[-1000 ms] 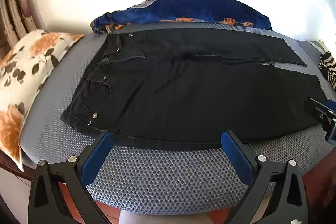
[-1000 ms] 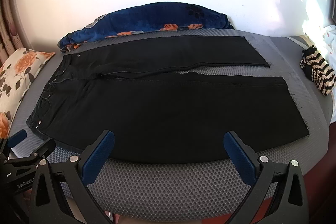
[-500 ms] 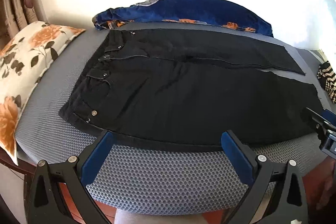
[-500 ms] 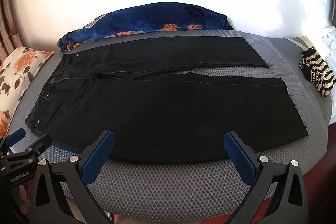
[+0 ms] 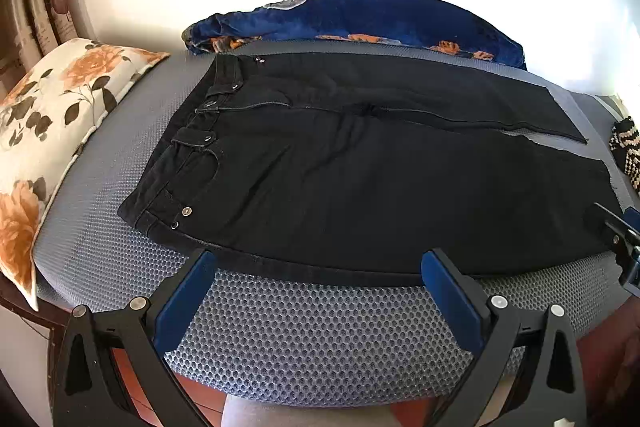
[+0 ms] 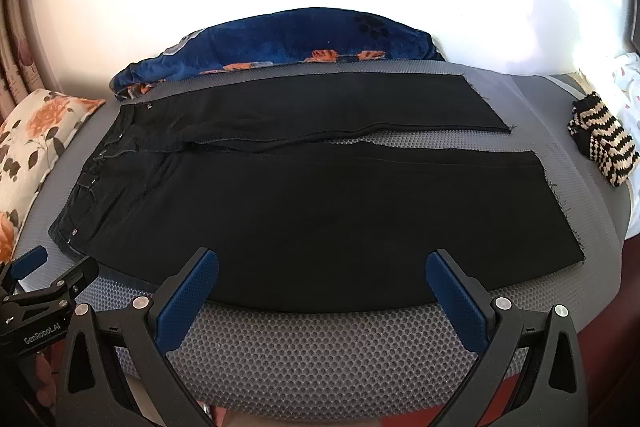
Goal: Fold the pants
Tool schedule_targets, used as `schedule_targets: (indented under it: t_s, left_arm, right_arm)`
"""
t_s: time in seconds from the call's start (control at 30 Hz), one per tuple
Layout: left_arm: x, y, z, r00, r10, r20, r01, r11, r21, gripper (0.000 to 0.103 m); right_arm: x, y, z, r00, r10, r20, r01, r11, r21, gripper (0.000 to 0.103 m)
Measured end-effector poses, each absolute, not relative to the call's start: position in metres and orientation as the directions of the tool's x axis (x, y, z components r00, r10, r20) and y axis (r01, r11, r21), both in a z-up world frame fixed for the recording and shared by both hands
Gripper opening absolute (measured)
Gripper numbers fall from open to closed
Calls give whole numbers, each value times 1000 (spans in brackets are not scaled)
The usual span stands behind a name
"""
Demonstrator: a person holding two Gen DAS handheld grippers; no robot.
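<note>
Left wrist cam first: my left gripper (image 5: 316,267) is spread wide with nothing in it, blue pads hanging right at the near edge of the black pants (image 5: 360,179). The pants lie flat on the grey mesh mattress (image 5: 312,339), waistband to the left, legs running off to the right. There's a floral pillow (image 5: 48,131) off the left side, a blue blanket (image 5: 360,19) bunched along the wall behind, and a striped knit thing (image 5: 626,151) at the far right. My right gripper (image 5: 624,239) pokes in at the right edge near the leg hem.

Right wrist cam: right gripper (image 6: 322,269) is also wide and empty, fingertips just over the near leg's edge. Both legs are side by side with a thin gap between them toward the hems. The left gripper shows at lower left, just beside the waistband corner.
</note>
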State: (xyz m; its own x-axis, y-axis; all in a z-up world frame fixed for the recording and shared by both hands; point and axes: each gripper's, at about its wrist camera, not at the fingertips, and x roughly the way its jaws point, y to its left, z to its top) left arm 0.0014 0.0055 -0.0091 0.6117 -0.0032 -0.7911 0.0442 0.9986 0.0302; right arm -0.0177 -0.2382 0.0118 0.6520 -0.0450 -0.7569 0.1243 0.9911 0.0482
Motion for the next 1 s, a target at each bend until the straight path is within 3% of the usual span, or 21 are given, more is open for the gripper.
schedule_targets:
  t_s: [1.0]
  left_arm:
    - [-8,11,-1,647,-14,-763,53,998,26,102]
  right_arm:
    - [-42,-256,32,682,-122,-722,177,984,1,103]
